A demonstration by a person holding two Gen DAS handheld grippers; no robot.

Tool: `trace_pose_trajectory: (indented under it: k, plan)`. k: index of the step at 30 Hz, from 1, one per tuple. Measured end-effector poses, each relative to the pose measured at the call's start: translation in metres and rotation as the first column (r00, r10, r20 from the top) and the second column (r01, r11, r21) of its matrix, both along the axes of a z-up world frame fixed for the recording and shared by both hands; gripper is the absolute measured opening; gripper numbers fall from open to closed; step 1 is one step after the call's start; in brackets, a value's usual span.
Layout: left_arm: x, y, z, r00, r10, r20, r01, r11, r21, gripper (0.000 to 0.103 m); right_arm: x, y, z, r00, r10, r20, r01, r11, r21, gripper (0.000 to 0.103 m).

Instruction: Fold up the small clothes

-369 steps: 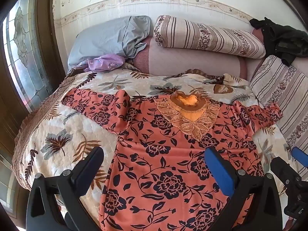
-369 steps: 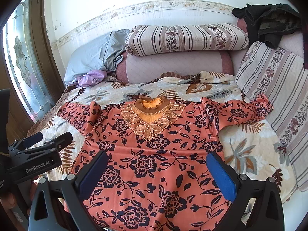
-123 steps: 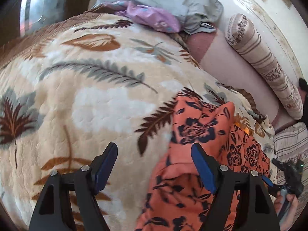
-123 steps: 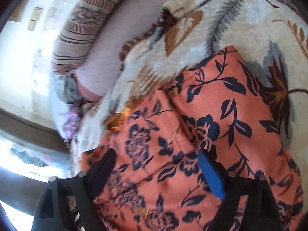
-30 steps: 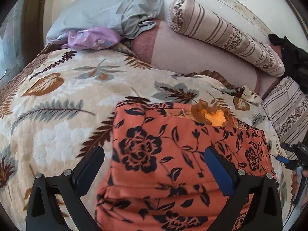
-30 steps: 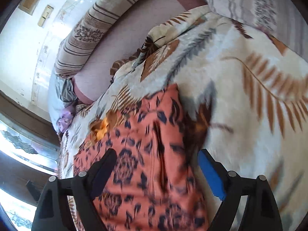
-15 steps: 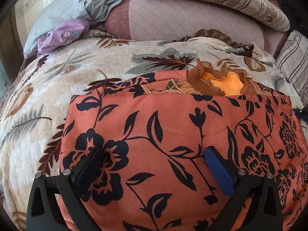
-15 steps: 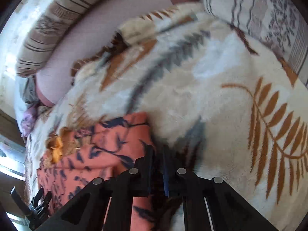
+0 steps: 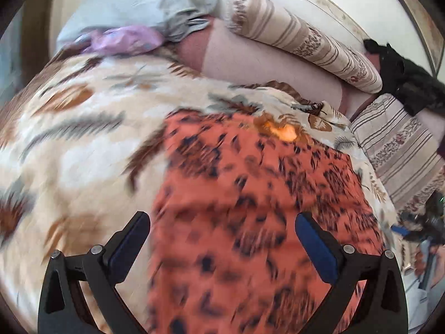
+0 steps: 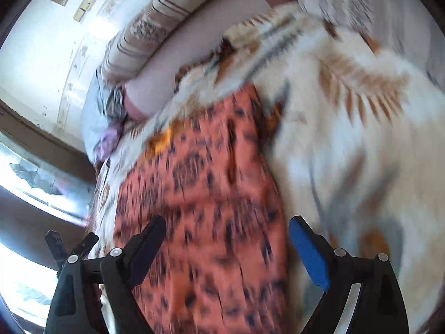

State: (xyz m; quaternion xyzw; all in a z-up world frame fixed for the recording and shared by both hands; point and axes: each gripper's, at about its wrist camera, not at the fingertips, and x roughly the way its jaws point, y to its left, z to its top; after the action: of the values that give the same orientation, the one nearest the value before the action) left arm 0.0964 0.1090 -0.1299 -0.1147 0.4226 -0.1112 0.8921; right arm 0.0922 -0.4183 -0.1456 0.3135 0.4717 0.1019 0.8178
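An orange-red garment with dark flowers lies on the leaf-print bedspread, its sides folded in to a long strip and its orange collar at the far end. My left gripper hangs open above the strip's near left part, pinching nothing. In the right wrist view the garment runs away from me. My right gripper has its jaws opening above the strip's right edge, and the cloth lies below them, not pinched. The right gripper shows at the left wrist view's right edge. Both views are motion-blurred.
A striped bolster, a grey pillow and a purple cloth line the head of the bed. Black clothing lies on a striped cushion at the right. A window is on the left.
Half a second ago my right gripper was shut at the garment's right edge; now it stands open and farther back. My left gripper has drawn back from close over the cloth.
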Motion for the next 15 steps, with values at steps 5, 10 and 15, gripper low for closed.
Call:
trace_pose_trajectory:
  k: [5,10,15]
  plan:
    - [-0.076,0.055,-0.025,0.987,0.071,-0.142,-0.081,0.994,-0.068,0.103,-0.083,0.007,-0.032,0.993,0.085,-0.085,-0.078,0.993,0.083,0.09]
    - [-0.112,0.058,-0.04,0.976,0.094,-0.196,-0.116,0.987,-0.109,0.103,-0.108,0.017,-0.055,0.991,0.081,-0.102,-0.072,0.994,0.086,0.09]
    - [-0.135,0.047,-0.04,0.975,0.083,-0.204,-0.109,0.986,-0.123,0.103,-0.121,0.019,-0.057,0.992,0.065,-0.109,-0.051,0.991,0.125,0.09]
